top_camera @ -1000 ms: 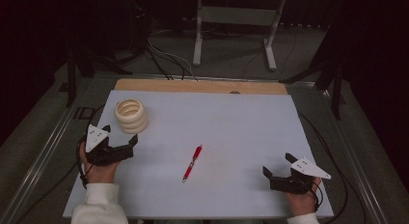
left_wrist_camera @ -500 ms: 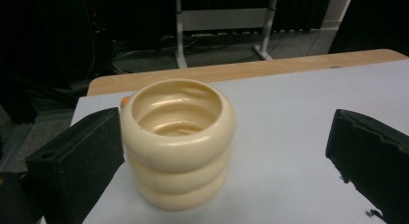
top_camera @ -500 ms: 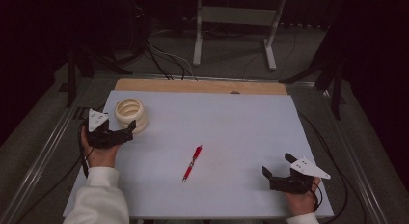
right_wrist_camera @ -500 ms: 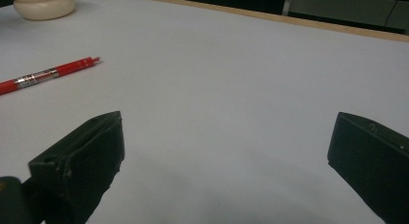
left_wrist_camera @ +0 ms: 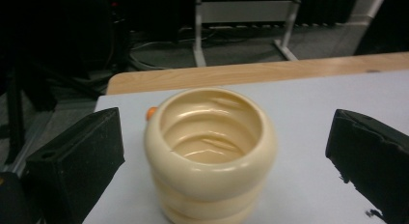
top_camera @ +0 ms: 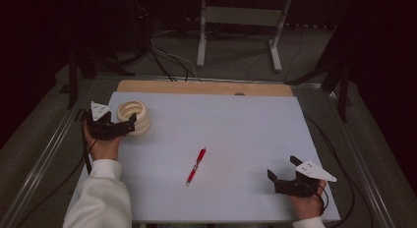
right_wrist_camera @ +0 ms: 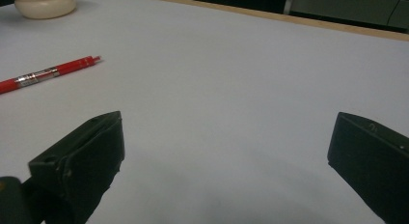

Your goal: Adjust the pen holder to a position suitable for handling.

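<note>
Left gripper [top_camera: 129, 124], held in a hand [top_camera: 102, 145] with a white sleeve [top_camera: 101, 198], sat at the far left of the table [top_camera: 236, 120], its jaws spread wide and pointing right toward a cream pot [top_camera: 134, 117]. From the left gripper view, the pot [left_wrist_camera: 210, 151] stood upright between the two black jaws, with a clear gap on each side, so nothing was gripped. The pot had a ribbed, stacked-ring body and a glossy hollow inside. A small orange spot [left_wrist_camera: 152, 112] showed just behind its left rim; what it was could not be told.

Right gripper [top_camera: 284, 175] rested at the near right corner of the table, held by the other hand [top_camera: 307, 204], jaws also wide apart and holding nothing. In the right gripper view, bare table [right_wrist_camera: 241, 89] lay between its jaws.

A red pen [top_camera: 195, 165] lay flat near the middle of the table, slightly toward the near edge, well apart from both grippers and angled from near left to far right. In the right gripper view the pen [right_wrist_camera: 46, 73] appeared at the left, with the base of the pot [right_wrist_camera: 43, 3] beyond it.

The table had a pale blue-grey top and a strip of wood [top_camera: 204, 87] along its far edge. Beyond it, a dark floor held cables [top_camera: 167, 61] and a metal stand [top_camera: 241, 26].
</note>
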A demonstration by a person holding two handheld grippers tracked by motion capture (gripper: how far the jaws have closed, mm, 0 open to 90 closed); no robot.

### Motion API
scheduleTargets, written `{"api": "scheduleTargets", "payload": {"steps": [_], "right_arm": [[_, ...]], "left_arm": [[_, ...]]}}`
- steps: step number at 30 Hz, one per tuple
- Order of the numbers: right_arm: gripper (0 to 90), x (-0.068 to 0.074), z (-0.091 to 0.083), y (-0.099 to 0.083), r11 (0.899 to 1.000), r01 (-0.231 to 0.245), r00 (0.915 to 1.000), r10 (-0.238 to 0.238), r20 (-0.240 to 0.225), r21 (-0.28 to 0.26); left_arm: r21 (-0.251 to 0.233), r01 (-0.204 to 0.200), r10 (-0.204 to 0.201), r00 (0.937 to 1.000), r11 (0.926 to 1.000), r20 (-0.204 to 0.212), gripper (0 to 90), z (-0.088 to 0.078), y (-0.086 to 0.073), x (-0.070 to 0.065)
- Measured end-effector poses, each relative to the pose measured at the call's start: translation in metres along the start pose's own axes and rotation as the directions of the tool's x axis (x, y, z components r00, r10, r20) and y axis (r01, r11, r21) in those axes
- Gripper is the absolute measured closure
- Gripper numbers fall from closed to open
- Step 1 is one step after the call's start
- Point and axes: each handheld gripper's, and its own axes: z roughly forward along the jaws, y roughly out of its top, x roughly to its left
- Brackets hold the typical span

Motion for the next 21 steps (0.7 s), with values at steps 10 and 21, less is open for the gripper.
{"api": "scheduleTargets", "payload": {"steps": [10,21], "right_arm": [[0.0,0.000,0.000,0.000,1.000,-0.001,1.0000,0.001,-0.002,-0.002],[0.0,0.000,0.000,0.000,1.000,-0.002,1.0000,0.002,-0.002,0.001]], "left_arm": [[0.069,-0.006,0.009,0.9986,0.9976,-0.052,2.0,0.022,0.002,0.004],[0.214,0.089,-0.068,0.9924,0.9727,-0.102,13.9,0.053,0.005,0.017]]}}
